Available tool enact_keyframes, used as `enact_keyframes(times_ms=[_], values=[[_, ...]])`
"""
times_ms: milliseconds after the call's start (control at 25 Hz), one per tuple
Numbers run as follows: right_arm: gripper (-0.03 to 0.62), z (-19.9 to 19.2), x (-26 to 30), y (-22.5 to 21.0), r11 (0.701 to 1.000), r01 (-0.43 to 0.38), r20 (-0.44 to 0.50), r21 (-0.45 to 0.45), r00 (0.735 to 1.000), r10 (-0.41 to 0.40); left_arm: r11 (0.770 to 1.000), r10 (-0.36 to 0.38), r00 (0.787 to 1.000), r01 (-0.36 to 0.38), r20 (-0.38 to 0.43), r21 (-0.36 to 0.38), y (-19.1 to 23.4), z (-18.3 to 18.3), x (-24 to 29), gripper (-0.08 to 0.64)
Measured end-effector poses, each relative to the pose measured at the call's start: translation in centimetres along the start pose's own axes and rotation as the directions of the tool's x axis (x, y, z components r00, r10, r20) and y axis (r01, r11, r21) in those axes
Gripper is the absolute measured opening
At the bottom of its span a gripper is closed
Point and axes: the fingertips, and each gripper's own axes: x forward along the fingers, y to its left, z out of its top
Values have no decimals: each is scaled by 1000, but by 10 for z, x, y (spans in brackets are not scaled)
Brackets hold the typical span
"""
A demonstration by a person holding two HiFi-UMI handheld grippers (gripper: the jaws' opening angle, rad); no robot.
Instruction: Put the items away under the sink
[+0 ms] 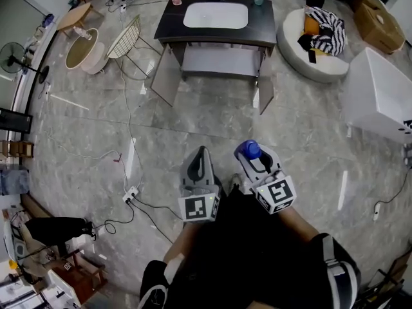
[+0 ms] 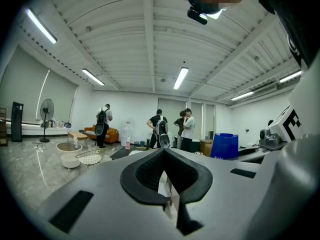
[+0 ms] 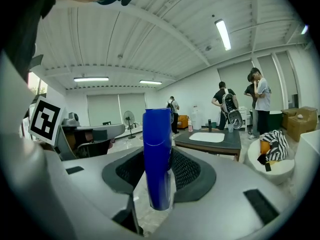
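In the head view, you stood well short of the sink cabinet (image 1: 168,29). Its doors (image 1: 165,76) hung open, likely so the shelf beneath could take things. Your right hand-held gripper (image 1: 252,154) carried the blue bottle (image 1: 248,149), pointed toward that cabinet. In the left gripper view, your left hand-held gripper (image 2: 163,150) was closed to a narrow tip with nothing in it, probably kept free. In the right gripper view, the jaws clamped the bottle upright, a hold that should keep it from tipping.

Readable texts, labels, brands, numbers, signs: none are recorded. Only coded black-and-white squares are borne on the marker cubes (image 1: 199,208), unreadable as text.
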Motion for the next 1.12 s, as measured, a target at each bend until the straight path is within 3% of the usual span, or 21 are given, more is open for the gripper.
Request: enact_keyframes(times_ms=[240,440,800,1000,1120], values=[[152,-3,34,-21,1000,0,-19,23,1000,0,999,32,999,-33,-17,-20,23,-9,31,15],[152,5,87,-41,1000,20,-20,10,1000,-20,999,9,1000,-10,-17,-33,55,-15,83,15],[152,54,224,-68,999,49,1,-9,999,-49,998,-24,1000,23,-19,-60,151,-6,188,15],[152,72,303,-71,998,55,-4,-12,998,-55,990,-13,1000,16,23,-141,214,12,239,15],[152,82,343,-77,998,64,-1,-22,998,-64,992,-16,1000,19,20,-127,246,12,267,15]])
